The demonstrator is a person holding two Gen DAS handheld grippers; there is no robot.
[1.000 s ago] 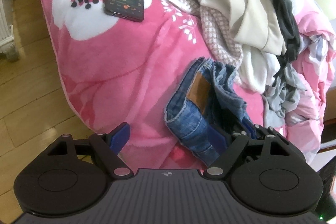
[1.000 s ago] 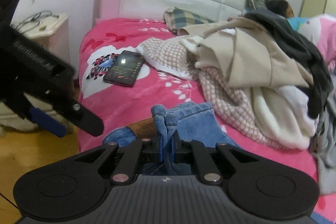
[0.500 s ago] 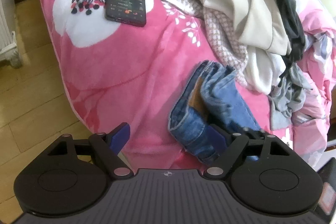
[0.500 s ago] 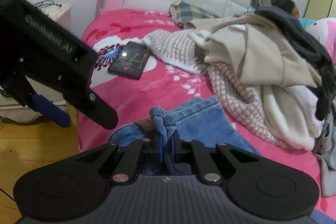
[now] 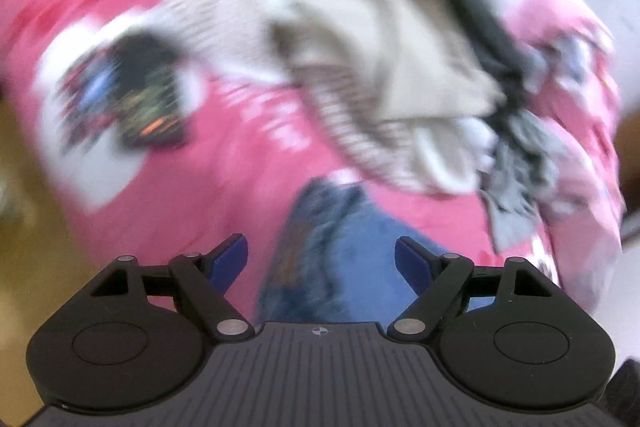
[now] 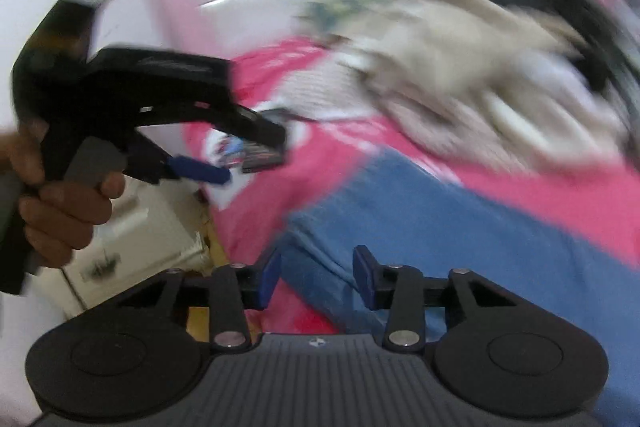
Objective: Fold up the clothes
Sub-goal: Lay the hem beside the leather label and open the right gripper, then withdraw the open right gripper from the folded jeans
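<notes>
The jeans (image 6: 452, 223) lie on the bed (image 5: 248, 163), long axis running away to my right. My left tool (image 5: 321, 259) gapes wide; my right tool (image 6: 316, 279) is half open, gripping nothing.

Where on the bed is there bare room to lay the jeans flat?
Bare blanket lies between the phone, the jeans and the clothes pile, running to the bed's near edge. The pile crowds the far side. Blur hides finer detail.
</notes>
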